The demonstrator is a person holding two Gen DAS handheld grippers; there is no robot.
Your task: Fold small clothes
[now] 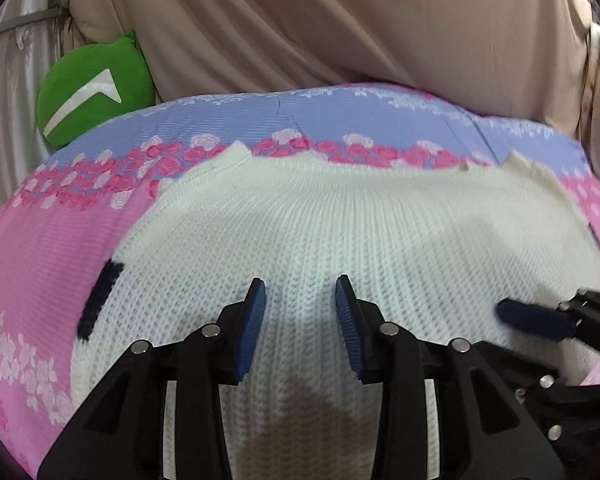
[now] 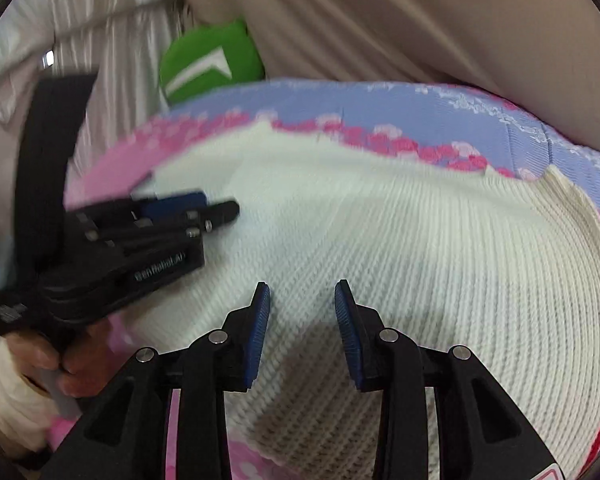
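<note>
A small white knit sweater (image 1: 340, 232) with a dark patch (image 1: 100, 304) on its left side lies spread flat on a pink and lilac floral sheet (image 1: 40, 248). It also shows in the right wrist view (image 2: 420, 248). My left gripper (image 1: 300, 292) is open and empty just above the near middle of the sweater. My right gripper (image 2: 302, 296) is open and empty over the sweater too. The right gripper's blue finger (image 1: 532, 320) shows at the right edge of the left wrist view. The left gripper (image 2: 196, 208) shows blurred at the left in the right wrist view.
A green cushion (image 1: 92, 88) with a white mark sits at the back left, also seen in the right wrist view (image 2: 208, 60). A beige cloth-covered backrest (image 1: 340, 20) rises behind the sheet. Pale curtains (image 1: 12, 80) hang at the left.
</note>
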